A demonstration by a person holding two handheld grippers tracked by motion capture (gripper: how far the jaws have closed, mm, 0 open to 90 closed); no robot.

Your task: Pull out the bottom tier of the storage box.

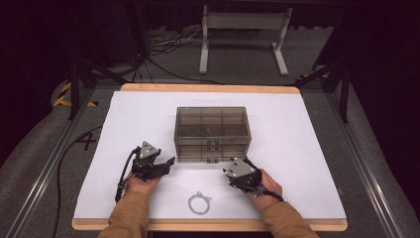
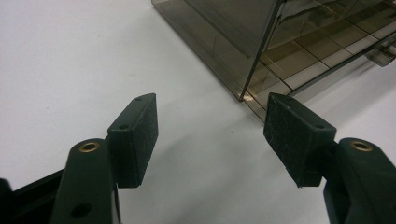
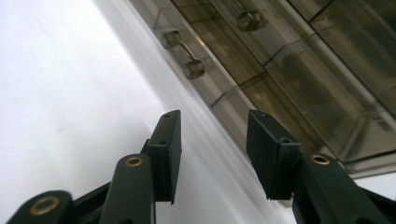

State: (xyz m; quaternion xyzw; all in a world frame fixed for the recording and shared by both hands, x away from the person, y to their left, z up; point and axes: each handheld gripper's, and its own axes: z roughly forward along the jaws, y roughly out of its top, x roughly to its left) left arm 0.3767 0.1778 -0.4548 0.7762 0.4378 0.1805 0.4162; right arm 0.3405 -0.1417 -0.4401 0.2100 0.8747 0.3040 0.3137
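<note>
A smoky see-through drawer box [image 1: 213, 131] stands in the middle of the white-covered table [image 1: 138, 114]. My left gripper [image 1: 169, 161] lies low by the box's front left corner, open, with nothing between its jaws. In the left gripper view, that gripper [image 2: 210, 105] points at the box corner [image 2: 247, 95]. My right gripper [image 1: 230, 171] sits just in front of the box's front right, partly open and empty. In the right gripper view, that gripper [image 3: 214, 119] looks along the box front [image 3: 289, 70], and a small drawer handle [image 3: 183, 53] lies ahead on the left.
A thin wire loop [image 1: 199, 202] lies near the table's front edge between my hands. The floor behind the table holds a white metal stand [image 1: 242, 34] and loose cables [image 1: 168, 44]. Dark frame rails [image 1: 49, 163] run along both sides.
</note>
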